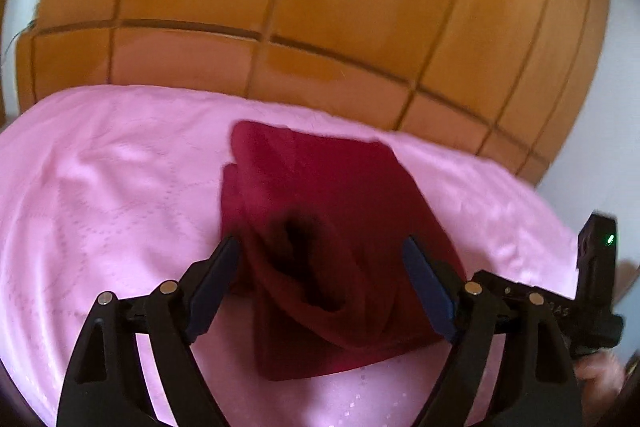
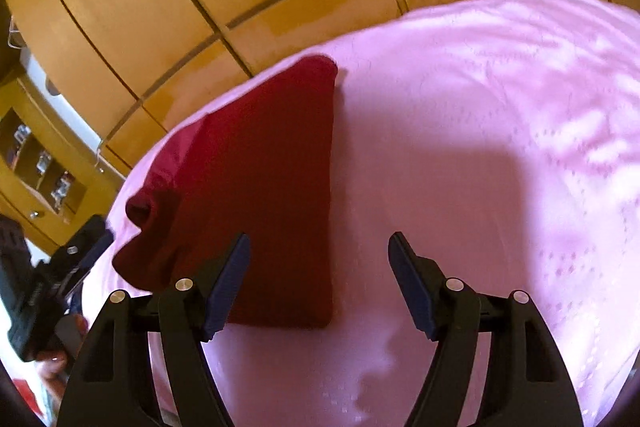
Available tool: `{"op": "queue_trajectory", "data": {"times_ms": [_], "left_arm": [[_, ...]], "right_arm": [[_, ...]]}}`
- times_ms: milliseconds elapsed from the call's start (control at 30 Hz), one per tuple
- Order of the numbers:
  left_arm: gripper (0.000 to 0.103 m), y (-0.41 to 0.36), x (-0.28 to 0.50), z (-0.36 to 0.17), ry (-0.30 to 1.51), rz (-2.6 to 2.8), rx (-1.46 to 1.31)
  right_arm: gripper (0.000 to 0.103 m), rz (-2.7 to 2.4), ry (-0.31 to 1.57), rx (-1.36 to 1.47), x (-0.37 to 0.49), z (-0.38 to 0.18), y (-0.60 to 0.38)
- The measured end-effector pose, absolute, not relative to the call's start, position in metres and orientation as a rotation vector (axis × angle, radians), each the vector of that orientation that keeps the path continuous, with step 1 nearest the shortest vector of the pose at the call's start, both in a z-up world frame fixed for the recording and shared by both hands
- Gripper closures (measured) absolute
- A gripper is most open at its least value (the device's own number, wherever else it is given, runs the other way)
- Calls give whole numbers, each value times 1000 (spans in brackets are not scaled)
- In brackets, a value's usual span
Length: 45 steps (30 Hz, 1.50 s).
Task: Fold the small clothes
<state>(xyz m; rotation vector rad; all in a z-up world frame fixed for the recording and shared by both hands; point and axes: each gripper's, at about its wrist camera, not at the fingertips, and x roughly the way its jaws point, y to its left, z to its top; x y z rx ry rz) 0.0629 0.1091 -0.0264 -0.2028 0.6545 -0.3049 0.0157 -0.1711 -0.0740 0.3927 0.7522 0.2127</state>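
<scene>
Dark red garment (image 2: 260, 187): soft matt knit cloth. Pink bed cover (image 2: 480, 147): smooth, faintly sheeny stitched fabric. Headboard (image 1: 320, 7): glossy panelled wood.

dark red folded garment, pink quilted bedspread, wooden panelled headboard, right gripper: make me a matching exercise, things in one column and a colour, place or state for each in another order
Things:
1. dark red folded garment
2. pink quilted bedspread
3. wooden panelled headboard
4. right gripper

Descriptions:
A. orange-brown, standing behind the bed
B. jaws apart, nothing between them
C. lying folded on the cover
D. spread out under the clothing

Pairs: 1-C, 2-D, 3-A, 4-B
</scene>
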Motion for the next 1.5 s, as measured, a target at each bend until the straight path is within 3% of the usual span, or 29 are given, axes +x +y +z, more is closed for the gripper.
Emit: {"op": "queue_trajectory", "data": {"times_ms": [33, 100, 333, 500, 633, 733, 800, 833, 1100, 1400, 1433, 1467, 1500], "left_arm": [[37, 104, 67, -32, 678, -311, -188], [96, 95, 76, -44, 747, -332, -161], [97, 135, 63, -33, 731, -420, -387], [96, 148, 60, -84, 848, -348, -419], [92, 149, 61, -95, 824, -351, -455], [76, 147, 58, -85, 826, -380, -454], [53, 150, 51, -74, 805, -375, -457], [50, 151, 45, -62, 766, -347, -435], [50, 119, 63, 4, 594, -298, -228], [63, 87, 148, -35, 772, -188, -44], [63, 91, 152, -41, 789, -181, -58], [63, 95, 154, -47, 801, -182, -76], [64, 99, 157, -52, 809, -184, -92]], "right_arm": [[33, 223, 761, 386, 17, -77, -167], [33, 222, 787, 326, 25, -86, -156], [33, 175, 856, 188, 36, -96, -156], [32, 181, 851, 183, 28, -99, -159], [31, 183, 846, 173, 27, -101, -157], [30, 223, 842, 226, 24, -95, -164], [30, 260, 802, 257, 20, -86, -171], [30, 263, 777, 265, 18, -81, -174], [30, 202, 702, 290, 53, -47, -192], [30, 198, 702, 146, 111, -24, -141], [33, 205, 703, 134, 115, -24, -136], [45, 220, 707, 114, 121, -23, -130], [49, 237, 710, 98, 124, -23, -126]]}}
